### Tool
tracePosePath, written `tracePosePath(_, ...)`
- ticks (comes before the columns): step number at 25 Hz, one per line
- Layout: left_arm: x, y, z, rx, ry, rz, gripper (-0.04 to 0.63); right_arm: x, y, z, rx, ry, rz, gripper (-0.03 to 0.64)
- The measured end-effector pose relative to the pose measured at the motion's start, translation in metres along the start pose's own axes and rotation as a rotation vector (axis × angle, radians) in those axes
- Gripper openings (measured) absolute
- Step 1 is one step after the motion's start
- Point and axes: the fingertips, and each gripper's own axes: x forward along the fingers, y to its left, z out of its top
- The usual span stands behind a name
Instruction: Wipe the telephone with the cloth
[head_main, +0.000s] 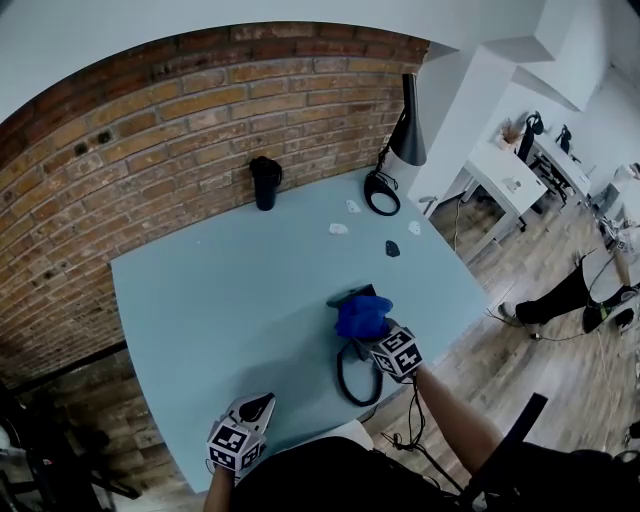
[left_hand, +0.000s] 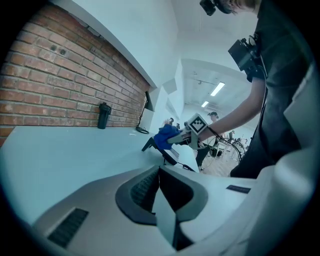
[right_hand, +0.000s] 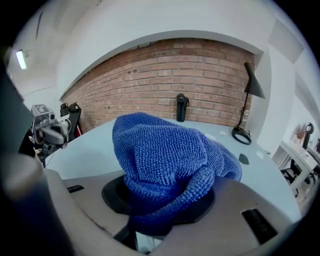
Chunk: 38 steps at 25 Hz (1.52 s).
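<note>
A black telephone (head_main: 351, 297) sits on the pale blue table (head_main: 220, 300), right of centre near the front edge, mostly covered by a blue cloth (head_main: 363, 316). Its black cord (head_main: 346, 378) loops toward the table edge. My right gripper (head_main: 369, 334) is shut on the cloth and holds it down on the phone; in the right gripper view the cloth (right_hand: 165, 160) bulges out of the jaws and hides the phone. My left gripper (head_main: 258, 406) rests shut and empty at the table's front edge, well left of the phone (left_hand: 149, 145).
A black flask (head_main: 265, 182) stands by the brick wall (head_main: 150, 130) at the back. A black lamp (head_main: 405, 130) stands at the far right corner. Small bits (head_main: 339, 228) and a dark piece (head_main: 392, 248) lie behind the phone. White desks (head_main: 505, 180) stand to the right.
</note>
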Motion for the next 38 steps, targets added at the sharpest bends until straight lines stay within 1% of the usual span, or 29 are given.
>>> tracePosePath(3,-0.001,0.003,0.001,0.005,0.0,0.009,0.0,0.016,-0.023,0.034,-0.031,-0.037,-0.027,0.175)
tracePosePath(5,-0.003,0.008,0.001,0.001,-0.009,0.028,0.0,0.032,-0.034,0.043,-0.045,-0.023,-0.04,0.175)
tracePosePath(7,-0.006,0.014,0.001,-0.005,-0.029,0.053,0.0,0.048,-0.041,0.041,-0.015,0.005,-0.042,0.175)
tracePosePath(8,-0.007,0.016,0.001,-0.007,-0.036,0.062,0.0,0.054,-0.044,0.039,0.024,0.009,-0.04,0.175)
tracePosePath(10,-0.008,0.017,0.0,-0.012,-0.038,0.069,0.0,0.056,-0.047,0.037,0.117,-0.017,-0.037,0.173)
tracePosePath(11,-0.008,0.017,-0.001,-0.014,-0.036,0.07,0.0,0.055,-0.047,0.037,0.136,-0.028,-0.04,0.173)
tracePosePath(16,-0.001,0.018,0.001,-0.016,-0.03,0.056,0.0,0.058,-0.046,0.038,0.132,-0.024,-0.023,0.173)
tracePosePath(19,0.003,0.012,-0.001,-0.007,-0.01,0.04,0.0,0.057,-0.046,0.037,0.132,-0.022,-0.016,0.173)
tracePosePath(23,-0.001,0.012,0.0,-0.002,-0.024,0.05,0.0,0.055,-0.046,0.035,0.121,-0.035,-0.013,0.173)
tracePosePath(27,-0.004,0.015,-0.003,-0.013,-0.027,0.064,0.0,0.053,-0.047,0.032,0.143,-0.051,-0.023,0.173)
tracePosePath(31,-0.002,0.013,-0.003,-0.006,-0.024,0.056,0.0,0.052,-0.043,0.024,0.182,-0.05,-0.03,0.173)
tracePosePath(38,0.002,0.011,-0.002,-0.003,-0.029,0.042,0.0,0.044,-0.04,0.01,0.19,-0.04,-0.043,0.173)
